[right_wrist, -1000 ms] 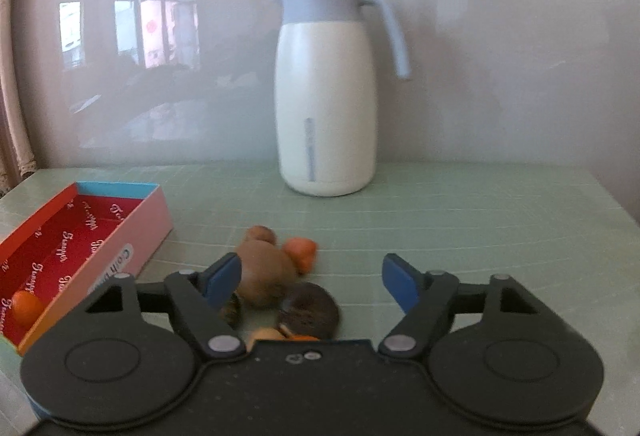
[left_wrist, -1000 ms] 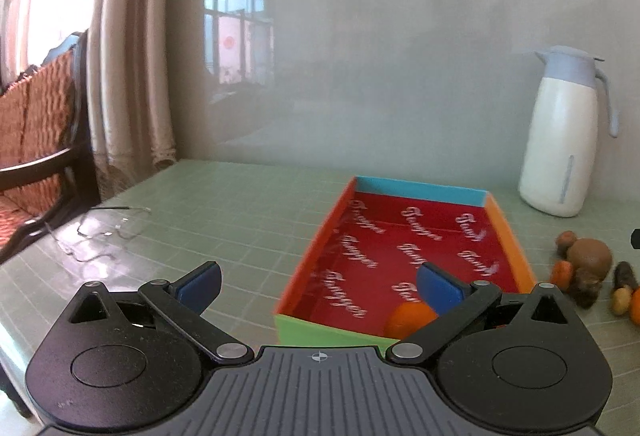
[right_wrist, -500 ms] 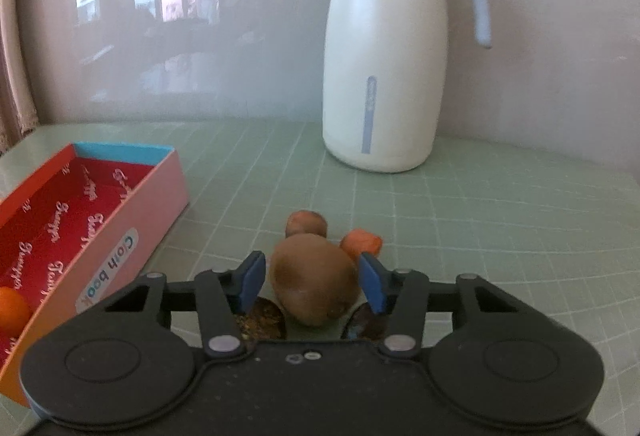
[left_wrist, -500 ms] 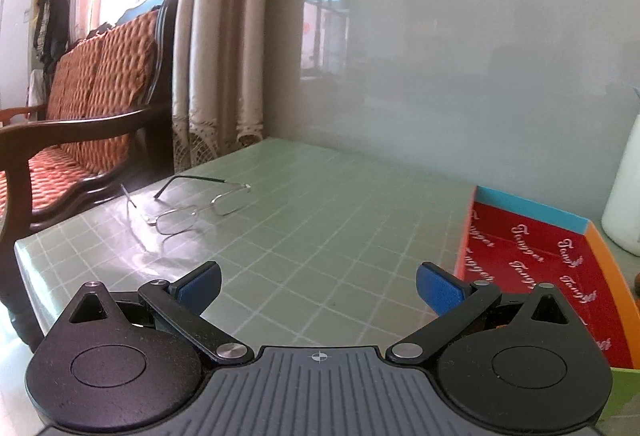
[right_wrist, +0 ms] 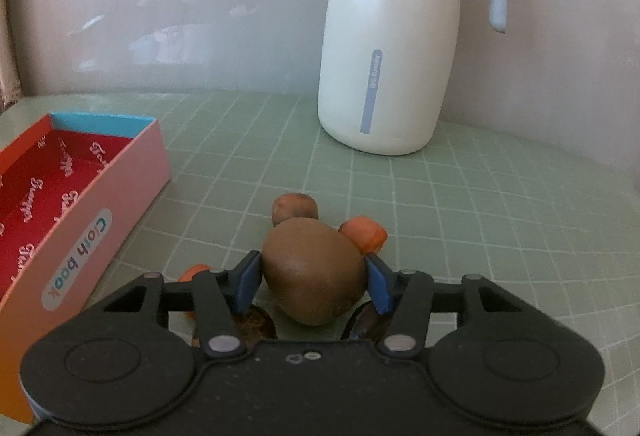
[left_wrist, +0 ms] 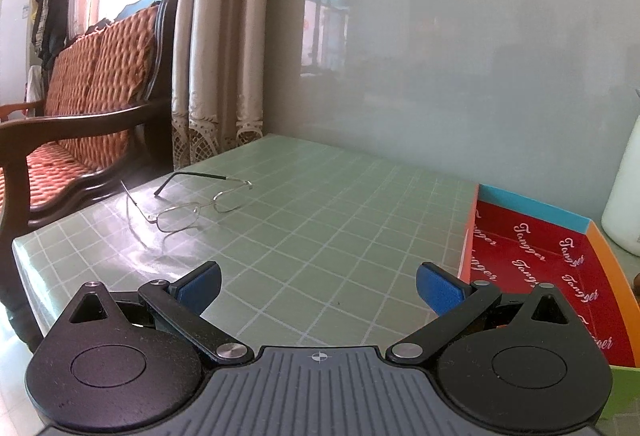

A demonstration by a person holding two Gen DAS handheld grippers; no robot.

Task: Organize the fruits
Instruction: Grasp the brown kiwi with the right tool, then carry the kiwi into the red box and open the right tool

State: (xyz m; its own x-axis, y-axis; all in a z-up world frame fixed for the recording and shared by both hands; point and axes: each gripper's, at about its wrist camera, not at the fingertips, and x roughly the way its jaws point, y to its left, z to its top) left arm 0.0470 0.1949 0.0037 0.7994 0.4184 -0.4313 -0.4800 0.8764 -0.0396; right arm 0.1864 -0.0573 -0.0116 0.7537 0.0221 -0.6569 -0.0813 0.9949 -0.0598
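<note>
- Right wrist view, centre of the frame: my right gripper (right_wrist: 313, 286) is clamped on the fuzzy brown oval kiwi (right_wrist: 314, 272), one blue pad against each flank, among the loose fruit on the pale green gridded tabletop (right_wrist: 460, 204).
- Just behind the kiwi sit a small round brown fruit (right_wrist: 295, 207) and a stubby orange piece of fruit (right_wrist: 363, 234); whether they touch it I cannot tell.
- To do this step well, I judge I should lift straight up before swinging left, so that the neighbours and the dark fruit partly hidden under my fingers are not dragged along.
- The pads grip the kiwi's widest part; a firm but gentle squeeze should hold it without bruising.
- Its likely destination, the shallow cardboard box with a red lining and pink outer wall (right_wrist: 132, 172), lies at the left edge of the frame, apart from the pile.
- Left wrist view: my left gripper (left_wrist: 318, 286) hangs spread wide over bare tabletop, holding nothing, with the box at lower right.
- A pair of thin wire-framed spectacles (left_wrist: 192, 206) lies left of centre, well clear.
- Writing: "Cloth book" on the box's pink side; a repeated white script reading roughly "Tangger" on the lining.
- The tall white insulated jug with a grey-blue lid and handle (right_wrist: 394, 48) carries a grey-blue strip whose lettering is too small to read.
</note>
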